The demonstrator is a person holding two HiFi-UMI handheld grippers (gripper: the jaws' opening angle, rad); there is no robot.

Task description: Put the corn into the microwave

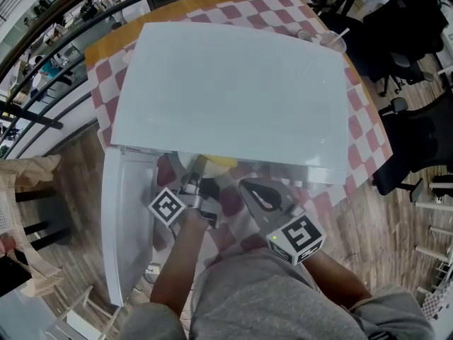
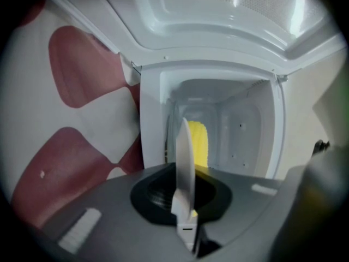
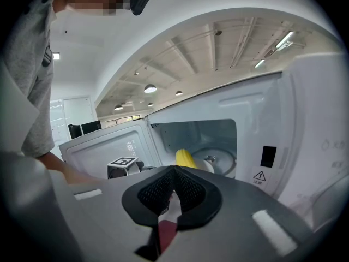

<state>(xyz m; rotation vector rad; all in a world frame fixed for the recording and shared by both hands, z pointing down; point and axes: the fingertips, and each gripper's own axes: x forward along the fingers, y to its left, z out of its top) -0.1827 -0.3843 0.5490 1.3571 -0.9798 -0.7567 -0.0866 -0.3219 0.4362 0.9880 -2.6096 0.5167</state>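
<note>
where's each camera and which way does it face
Head view: on the person's head, looking steeply down at the microwave top; both forearms, the left gripper and right gripper show.
Left gripper view: on the left gripper, facing into the microwave cavity; its jaws shut on a plate rim, corn behind.
Right gripper view: on the right gripper, facing the open microwave; its closed, empty jaws and the person's grey sleeve show.
Shared: corn in all three.

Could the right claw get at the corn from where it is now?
Probably yes. The microwave door stands open, and nothing lies between the right claw and the corn at the oven's mouth. Its jaws are together, though, so they must open first.
</note>
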